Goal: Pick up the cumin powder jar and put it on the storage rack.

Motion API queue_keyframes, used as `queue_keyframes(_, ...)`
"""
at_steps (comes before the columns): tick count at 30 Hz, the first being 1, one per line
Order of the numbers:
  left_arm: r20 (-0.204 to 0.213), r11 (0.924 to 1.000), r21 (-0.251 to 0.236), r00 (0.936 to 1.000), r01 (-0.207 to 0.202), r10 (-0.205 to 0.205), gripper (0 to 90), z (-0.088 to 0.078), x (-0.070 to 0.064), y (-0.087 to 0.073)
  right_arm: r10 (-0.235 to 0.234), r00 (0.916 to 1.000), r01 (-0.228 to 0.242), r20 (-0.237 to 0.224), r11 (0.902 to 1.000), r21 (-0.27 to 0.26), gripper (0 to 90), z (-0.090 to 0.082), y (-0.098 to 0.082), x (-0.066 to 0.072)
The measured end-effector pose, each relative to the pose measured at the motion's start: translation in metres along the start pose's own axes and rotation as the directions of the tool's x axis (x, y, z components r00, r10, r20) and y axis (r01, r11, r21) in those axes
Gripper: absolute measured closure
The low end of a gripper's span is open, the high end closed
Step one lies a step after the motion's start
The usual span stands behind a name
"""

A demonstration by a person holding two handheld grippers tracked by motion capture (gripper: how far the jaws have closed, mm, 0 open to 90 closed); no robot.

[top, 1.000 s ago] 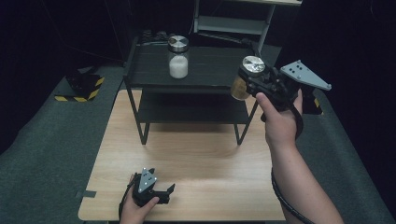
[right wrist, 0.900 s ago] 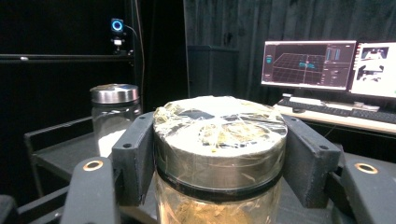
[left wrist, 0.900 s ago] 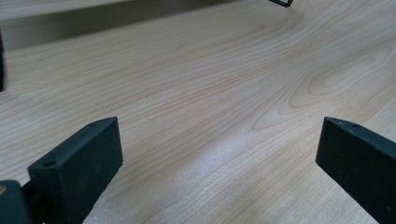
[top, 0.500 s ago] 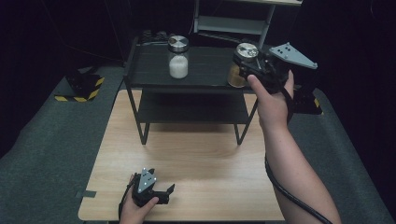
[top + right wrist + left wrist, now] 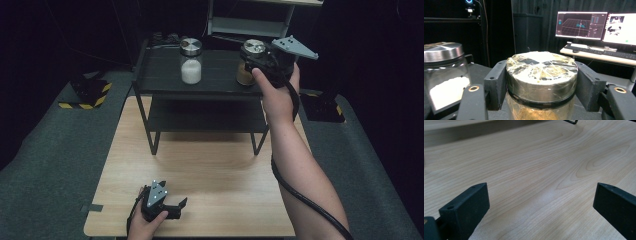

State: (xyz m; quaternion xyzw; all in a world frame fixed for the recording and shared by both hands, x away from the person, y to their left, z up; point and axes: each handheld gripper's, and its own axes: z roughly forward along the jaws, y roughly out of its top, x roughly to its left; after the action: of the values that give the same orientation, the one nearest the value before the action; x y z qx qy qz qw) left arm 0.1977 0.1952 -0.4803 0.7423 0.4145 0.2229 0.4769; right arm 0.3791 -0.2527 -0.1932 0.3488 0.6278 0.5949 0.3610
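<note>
A glass jar of brown stuff [image 5: 246,74] with a metal lid sits in my right gripper [image 5: 253,59], at the right end of the black shelf's top [image 5: 162,75]. In the right gripper view the two black pads press on either side of the lid of this brown jar [image 5: 541,75], so the right gripper [image 5: 542,85] is shut on it. I cannot tell whether the jar rests on the shelf. A second jar with white powder [image 5: 191,63] stands to its left, also in the right gripper view [image 5: 445,77]. My left gripper [image 5: 176,207] lies on the wooden table [image 5: 215,165], jaws open and empty [image 5: 541,212].
The shelf has a lower tier [image 5: 205,117] and thin legs standing on the table. A black-and-yellow object [image 5: 87,92] lies on the grey floor at left. A pale metal stand [image 5: 250,25] rises behind the shelf. Monitors [image 5: 596,25] and a keyboard sit beyond.
My right hand has carried the brown jar away from me and to the left, from off the shelf's right edge to over its top. The left gripper has stayed put.
</note>
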Motion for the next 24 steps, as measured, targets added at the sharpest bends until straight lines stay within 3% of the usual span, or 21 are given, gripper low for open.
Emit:
queue_keyframes(10,0.004,1.0,0.003,1.0,-0.007,0.007,0.9,0.0,0.0,0.001,0.011,0.9999,-0.011,0.003,0.9999,0.009,34.6,0.011,-0.003,0.0)
queue_keyframes(24,0.002,0.9999,0.006,0.9999,-0.013,0.013,0.9,0.0,-0.001,0.001,0.013,0.9999,-0.013,-0.002,0.9999,-0.011,34.2,0.014,-0.009,-0.002)
